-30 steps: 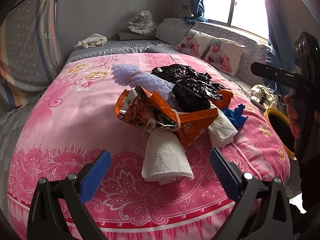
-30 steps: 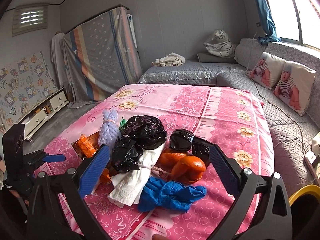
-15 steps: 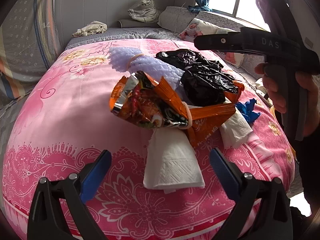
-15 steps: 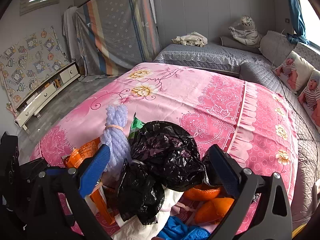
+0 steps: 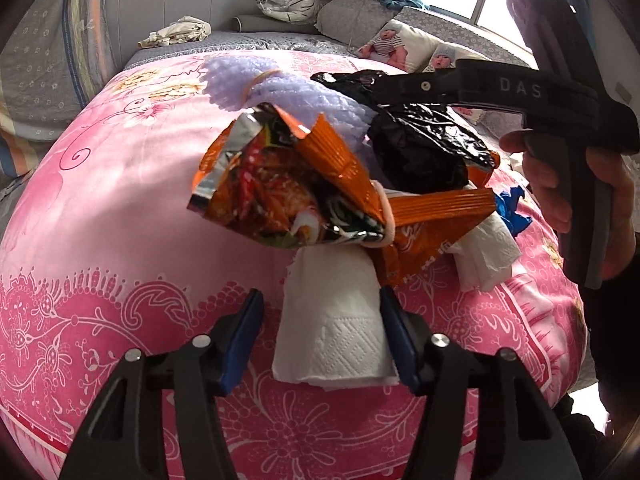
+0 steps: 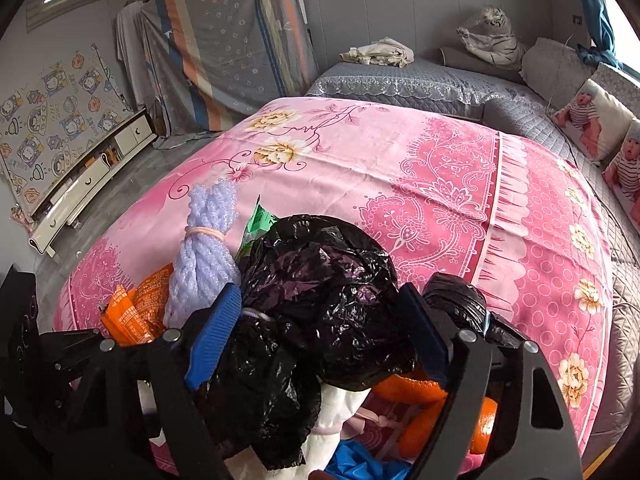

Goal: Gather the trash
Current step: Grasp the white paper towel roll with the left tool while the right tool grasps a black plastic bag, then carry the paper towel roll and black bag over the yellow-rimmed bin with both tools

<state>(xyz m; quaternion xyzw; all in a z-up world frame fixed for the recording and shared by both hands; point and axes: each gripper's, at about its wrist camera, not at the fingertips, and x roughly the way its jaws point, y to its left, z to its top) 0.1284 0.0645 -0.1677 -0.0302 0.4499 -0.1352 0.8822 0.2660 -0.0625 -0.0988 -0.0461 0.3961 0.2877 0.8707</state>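
A heap of trash lies on the pink bed cover (image 5: 100, 200). My left gripper (image 5: 322, 344) straddles a folded white napkin (image 5: 332, 324); its right pad touches the napkin, the left pad stands a little off, so it is still partly open. Behind the napkin lies an orange snack wrapper (image 5: 304, 188). My right gripper (image 6: 320, 340) straddles a crumpled black plastic bag (image 6: 320, 300), with its jaws narrowed around the bag's sides. The right gripper also shows in the left wrist view (image 5: 520, 92), above the black bag (image 5: 420, 148).
A lilac foam net bundle (image 6: 204, 252), orange peels (image 6: 412, 392), a blue glove (image 6: 360, 464), a second black bag (image 6: 456, 300) and more napkins (image 5: 484, 256) lie in the heap. A grey sofa (image 6: 420, 80) with pillows stands behind the bed.
Both grippers moved forward into the heap and narrowed their jaws: the left around the white napkin, the right around the black bag.
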